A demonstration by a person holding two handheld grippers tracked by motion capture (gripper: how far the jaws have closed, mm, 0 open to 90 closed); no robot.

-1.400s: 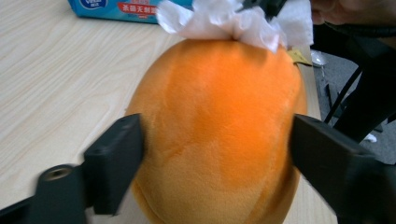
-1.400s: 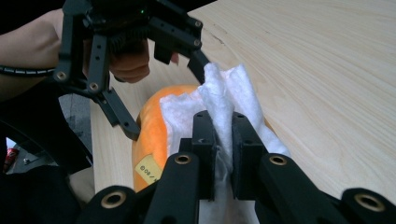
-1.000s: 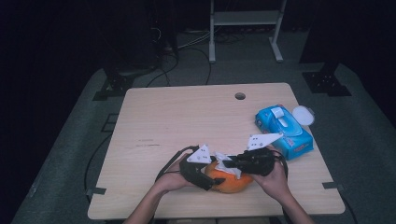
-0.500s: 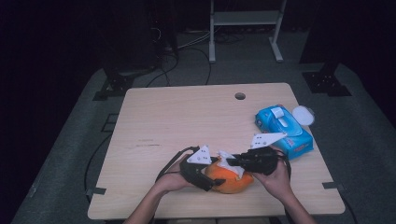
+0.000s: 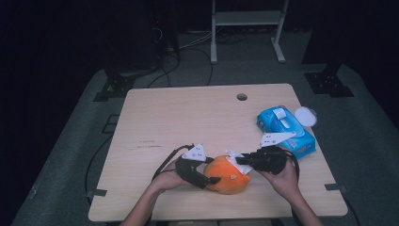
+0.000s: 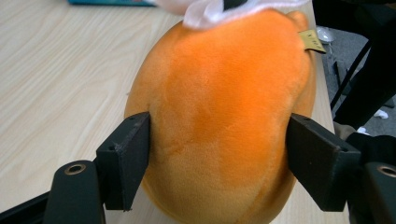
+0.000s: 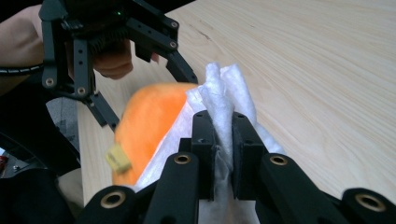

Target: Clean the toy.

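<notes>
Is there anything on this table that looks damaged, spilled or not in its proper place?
Nothing looks damaged or spilled. The left gripper clamps the orange plush toy from both sides, the right gripper pinches a white wipe against it, and the blue wipes pack lies slightly askew near the table edge.

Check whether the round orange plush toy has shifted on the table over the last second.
No. The round orange plush toy sits at the same spot near the wooden table's front edge, same offset from the blue wipes pack.
</notes>
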